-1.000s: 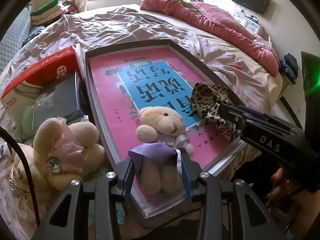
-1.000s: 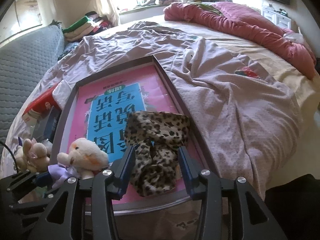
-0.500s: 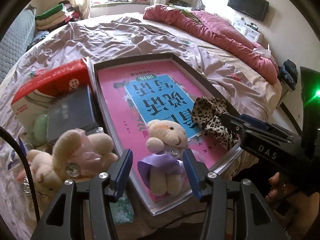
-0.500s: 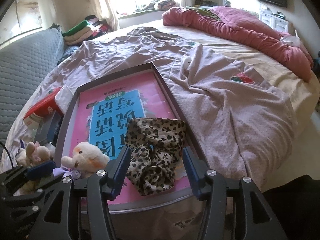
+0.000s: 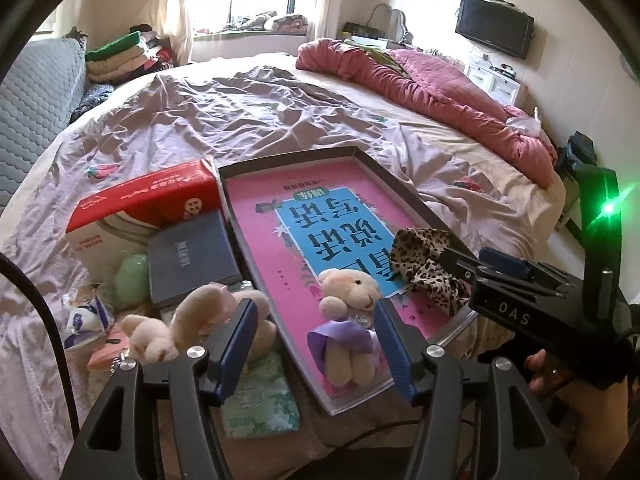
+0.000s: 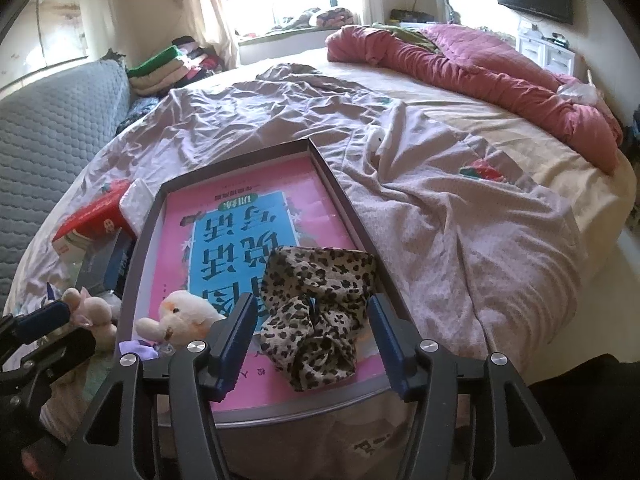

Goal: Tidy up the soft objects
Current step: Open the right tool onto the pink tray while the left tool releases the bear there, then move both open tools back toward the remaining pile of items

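A small cream bear in a purple dress sits on the pink book in the dark tray; it also shows in the right wrist view. My left gripper is open, its fingers either side of the bear without touching. A leopard-print scrunchie lies on the book at the tray's near right; it also shows in the left wrist view. My right gripper is open around it, clear of it. A second plush, pinkish cream, lies left of the tray.
Left of the tray lie a red-and-white box, a dark blue book, a green soft packet and small wrappers. The wrinkled lilac bedsheet spreads behind and right. A red quilt lies at the far side.
Both grippers have opened and drawn back toward me. The left let go of the bear, the right let go of the scrunchie; both items stay on the book.
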